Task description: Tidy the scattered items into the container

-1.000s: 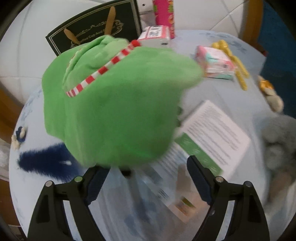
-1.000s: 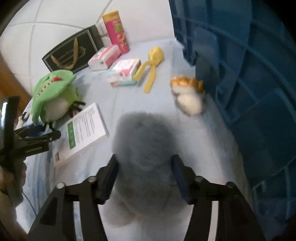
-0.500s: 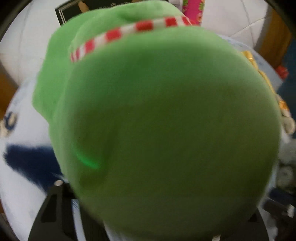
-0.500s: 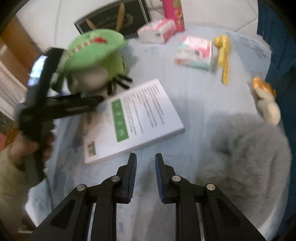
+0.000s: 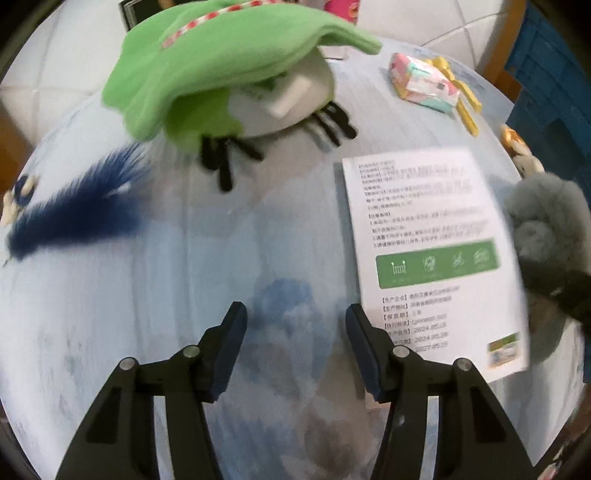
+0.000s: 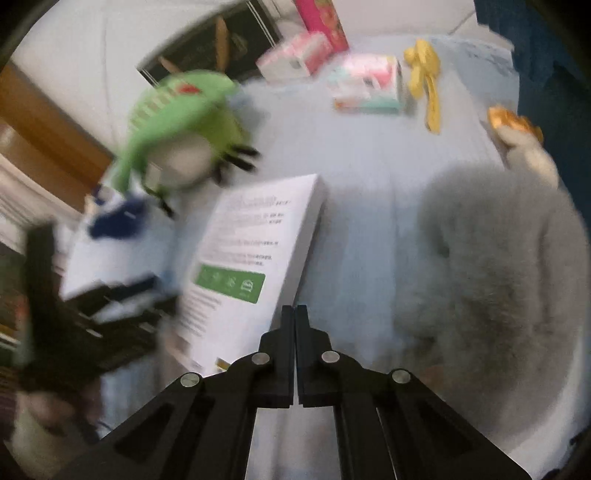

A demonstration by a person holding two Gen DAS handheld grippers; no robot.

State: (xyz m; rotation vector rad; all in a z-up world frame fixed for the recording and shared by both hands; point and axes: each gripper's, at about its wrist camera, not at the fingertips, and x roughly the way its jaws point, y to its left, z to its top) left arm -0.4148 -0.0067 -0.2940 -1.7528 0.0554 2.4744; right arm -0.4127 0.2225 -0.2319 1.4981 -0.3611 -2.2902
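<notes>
A green plush toy (image 5: 229, 74) with black legs lies on the pale blue table, far ahead of my left gripper (image 5: 295, 325), which is open and empty above bare tabletop. It also shows in the right wrist view (image 6: 177, 125). A white leaflet box (image 5: 428, 251) lies to the right of the left gripper. A grey furry plush (image 6: 491, 266) lies to the right of my right gripper (image 6: 295, 314), which is shut and empty beside the box (image 6: 251, 258). The blue crate (image 5: 554, 74) stands at the far right.
A dark blue furry strip (image 5: 74, 206) lies at the left. A pink-and-teal packet (image 6: 365, 88), a yellow plastic tool (image 6: 424, 77), a pink box (image 6: 295, 55), a pink can (image 6: 321, 18), a black bag (image 6: 214, 44) and an orange-white toy (image 6: 524, 144) sit at the back.
My left gripper has pulled back from the green plush and stands open and empty. My right gripper has let go of the grey plush, shifted left and closed.
</notes>
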